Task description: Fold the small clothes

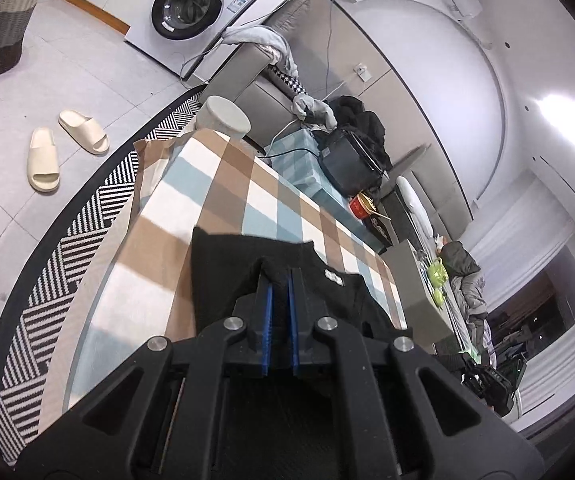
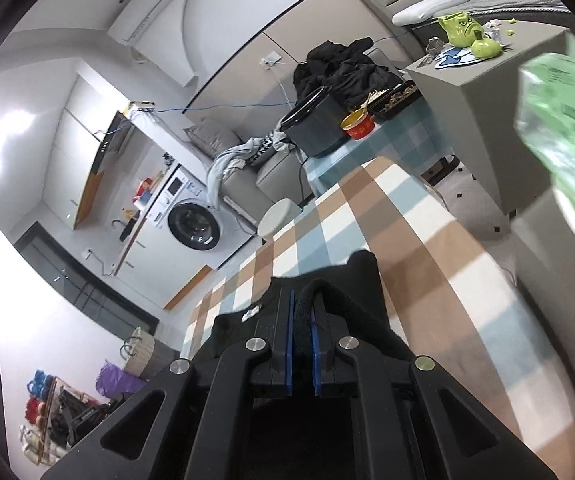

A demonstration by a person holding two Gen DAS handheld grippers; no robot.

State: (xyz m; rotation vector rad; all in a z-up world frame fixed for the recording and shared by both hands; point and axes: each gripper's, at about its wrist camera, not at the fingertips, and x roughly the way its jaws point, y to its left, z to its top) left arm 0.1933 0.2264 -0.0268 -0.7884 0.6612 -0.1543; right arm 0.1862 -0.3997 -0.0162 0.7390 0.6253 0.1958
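In the left wrist view, the left hand-held gripper (image 1: 281, 276) is clenched on a fold of the black garment (image 1: 227, 264), its blue-lined fingers (image 1: 268, 320) drawn close together with dark cloth pinched at the tips. The garment lies spread on the table (image 1: 223, 184), which is covered by a checked cloth of brown, white and pale blue; a small white label (image 1: 333, 275) shows on the fabric just right of the fingertips. Beyond the table stand a round pale stool (image 1: 223, 116), a grey sofa (image 1: 247, 84) with clothes draped over it, and a white washing machine (image 1: 195, 8). A pair of cream slippers (image 1: 61, 148) lies on the tiled floor beside a black-and-white striped rug (image 1: 71, 256).

In the right wrist view, the right hand-held gripper (image 2: 302, 300) is likewise grasping the black garment (image 2: 361, 276): a thick rolled edge of cloth arches between the tips of its fingers (image 2: 287, 340) and runs back over the right one. The white label (image 2: 250, 314) sits just left of the fingers. Farther along the table (image 2: 427, 248) are a black appliance (image 2: 315, 128) and a red and yellow cup (image 2: 357, 126). A blurred green plastic bag (image 2: 567, 132) fills the right edge.
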